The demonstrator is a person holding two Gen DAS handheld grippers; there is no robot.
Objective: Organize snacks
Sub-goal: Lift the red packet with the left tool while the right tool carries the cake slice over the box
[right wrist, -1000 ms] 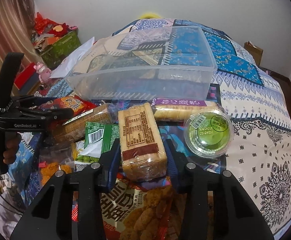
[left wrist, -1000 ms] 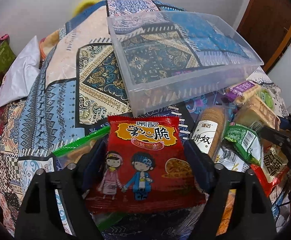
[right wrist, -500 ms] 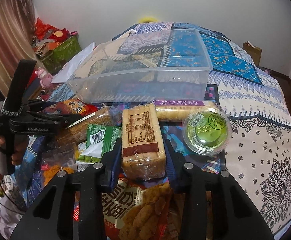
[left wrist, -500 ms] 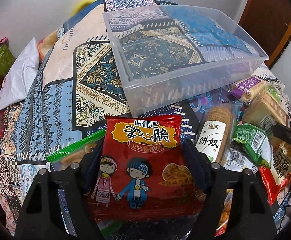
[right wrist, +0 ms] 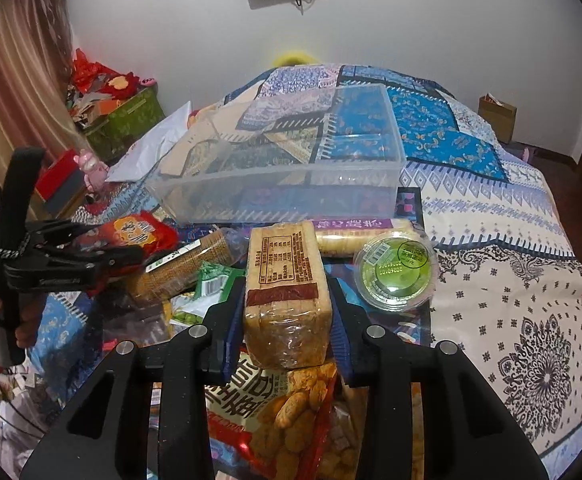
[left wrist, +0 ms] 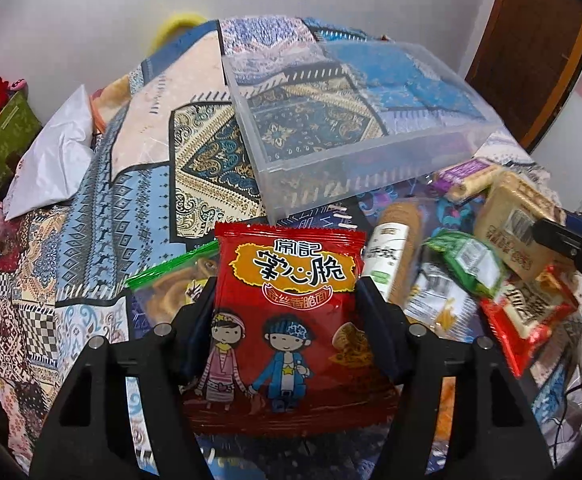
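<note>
Both views near; share bin (left wrist: 355,148).

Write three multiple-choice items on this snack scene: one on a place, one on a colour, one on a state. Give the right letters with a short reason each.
1. Where is the clear plastic bin?
A. beyond the snack pile on the bedspread
B. on the floor
C. on a shelf

2. What colour is the packet between the left gripper fingers?
A. blue
B. red
C. white

3. What state is the bin in?
A. full of snacks
B. lidded
C. open and holding no snacks

Answers:
1 A, the right wrist view shows it past the round green-lidded cup.
2 B, the red noodle-snack packet fills the left wrist view.
3 C, the quilt pattern shows through it.
</note>
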